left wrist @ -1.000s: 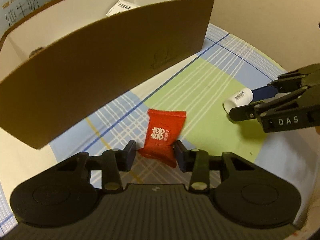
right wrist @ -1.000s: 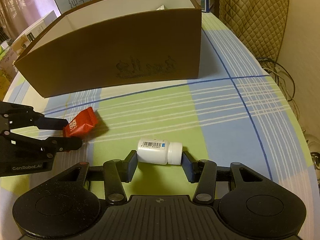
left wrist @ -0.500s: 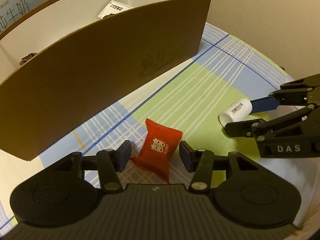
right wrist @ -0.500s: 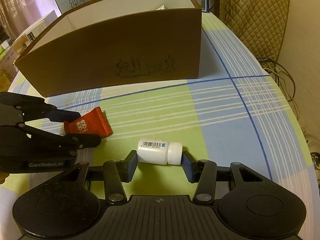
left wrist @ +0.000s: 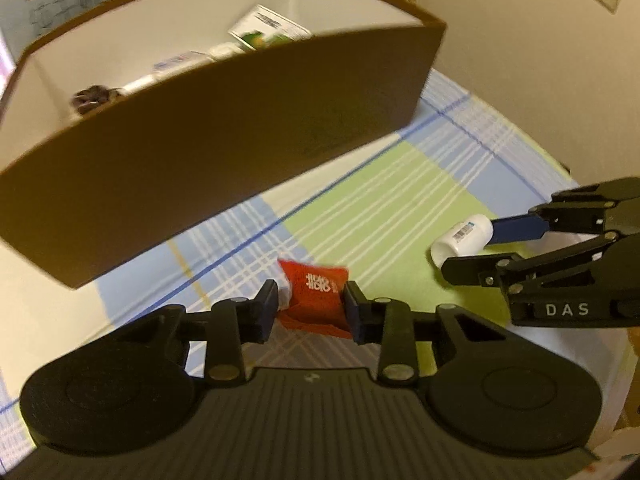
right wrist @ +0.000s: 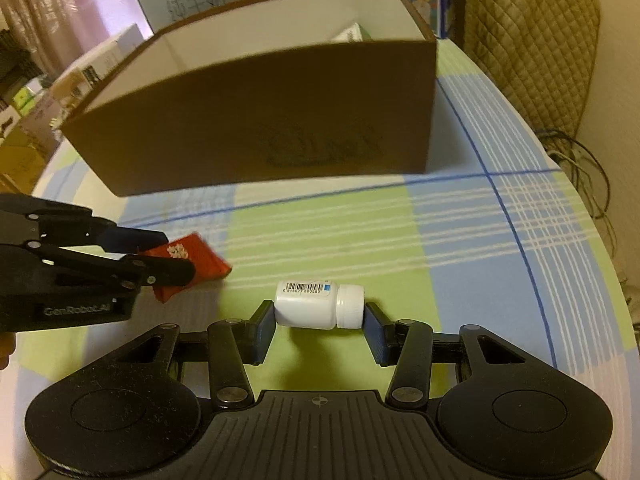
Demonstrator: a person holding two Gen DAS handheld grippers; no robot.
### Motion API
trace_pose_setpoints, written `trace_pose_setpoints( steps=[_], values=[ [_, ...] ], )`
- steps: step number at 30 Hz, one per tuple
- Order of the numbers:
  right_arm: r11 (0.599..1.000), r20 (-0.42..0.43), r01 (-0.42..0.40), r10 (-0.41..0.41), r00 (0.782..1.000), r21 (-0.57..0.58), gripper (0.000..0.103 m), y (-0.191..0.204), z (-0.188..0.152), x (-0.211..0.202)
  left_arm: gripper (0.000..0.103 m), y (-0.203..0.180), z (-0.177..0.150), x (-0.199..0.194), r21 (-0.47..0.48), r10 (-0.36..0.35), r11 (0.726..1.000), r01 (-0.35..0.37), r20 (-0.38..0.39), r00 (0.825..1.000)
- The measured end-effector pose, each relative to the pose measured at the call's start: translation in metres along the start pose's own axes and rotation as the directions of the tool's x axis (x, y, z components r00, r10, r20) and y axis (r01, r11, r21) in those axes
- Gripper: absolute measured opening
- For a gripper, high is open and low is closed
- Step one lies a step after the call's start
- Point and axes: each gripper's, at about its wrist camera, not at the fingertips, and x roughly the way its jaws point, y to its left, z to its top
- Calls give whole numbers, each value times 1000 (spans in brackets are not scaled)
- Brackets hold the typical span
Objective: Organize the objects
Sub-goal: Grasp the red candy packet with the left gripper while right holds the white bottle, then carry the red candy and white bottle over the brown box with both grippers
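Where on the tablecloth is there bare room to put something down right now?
Free: the checked tablecloth to the right of the white pill bottle, and the strip before the brown cardboard box. Crowded: near the left gripper with its red candy packet, and the right gripper.

Box wall (right wrist: 256, 120) blocks ahead; cloth (right wrist: 460, 248) right open.

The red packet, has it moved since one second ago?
Yes. In the right wrist view the red packet now sits lifted and nearer the white bottle, held by the left gripper and farther from the cardboard box base.
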Motion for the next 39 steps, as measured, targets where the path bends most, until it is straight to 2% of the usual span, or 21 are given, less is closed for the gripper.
trace_pose_setpoints(
  steps=[2, 3, 4, 6, 9, 10, 13, 16, 19, 23, 27, 28, 30, 33, 35, 39],
  values=[
    [1000, 9, -14, 14, 1000, -8, 44, 4, 4, -2, 28, 6, -1, -13, -32, 5, 999, -4, 20, 1000],
    [1000, 15, -21, 22, 1000, -12, 44, 5, 7, -4, 24, 8, -1, -18, -44, 8, 999, -7, 29, 1000],
    [999, 22, -28, 29, 999, -15, 44, 7, 10, -5, 6, 11, 0, -24, -56, 8, 998, -6, 40, 999],
    [999, 31, -38, 39, 999, -24, 44, 10, 14, -7, 6, 18, 0, -36, -81, 6, 997, -2, 57, 998],
    [998, 38, -44, 45, 998, -35, 44, 14, 18, -7, 12, 20, -3, -43, -36, 46, 998, -45, 36, 998],
    [998, 37, -46, 47, 998, -35, 44, 15, 18, -7, 21, 21, -5, -43, -48, 54, 997, -53, 29, 998],
    [999, 26, -47, 48, 999, -24, 44, 12, 14, -5, 35, 29, -12, -45, -119, 36, 992, -34, 15, 999],
    [999, 11, -41, 41, 999, -14, 44, 10, 10, -3, 40, 32, -15, -40, -155, 31, 988, -30, 8, 999],
    [999, 6, -34, 34, 999, 1, 44, 5, 7, -4, 47, 26, -13, -34, -106, 33, 994, -31, 15, 999],
    [1000, 5, -20, 20, 1000, 24, 44, -3, 6, -6, 48, 15, -8, -19, 6, 35, 999, -35, 2, 999],
    [999, 5, -8, 8, 1000, 39, 44, -7, 5, -8, 46, 3, -9, 0, 121, 56, 991, -51, -36, 998],
    [999, 4, -6, 6, 1000, 41, 44, -8, 4, -8, 42, 2, -9, 5, 131, 62, 990, -56, -49, 997],
    [999, 0, -1, 1, 1000, 45, 44, -9, 4, -7, 34, 1, -10, 11, 134, 66, 989, -57, -61, 996],
    [999, -5, 1, 0, 1000, 44, 44, -9, 3, -6, 34, 2, -10, 14, 105, 61, 993, -55, -56, 997],
    [999, -7, -1, 1, 1000, 41, 44, -9, 4, -5, 27, 6, -8, 15, 74, 56, 996, -51, -57, 997],
    [1000, -4, -11, 11, 1000, 29, 44, -6, 6, -5, 24, 9, -5, 15, 56, 58, 997, -54, -61, 996]
  ],
)
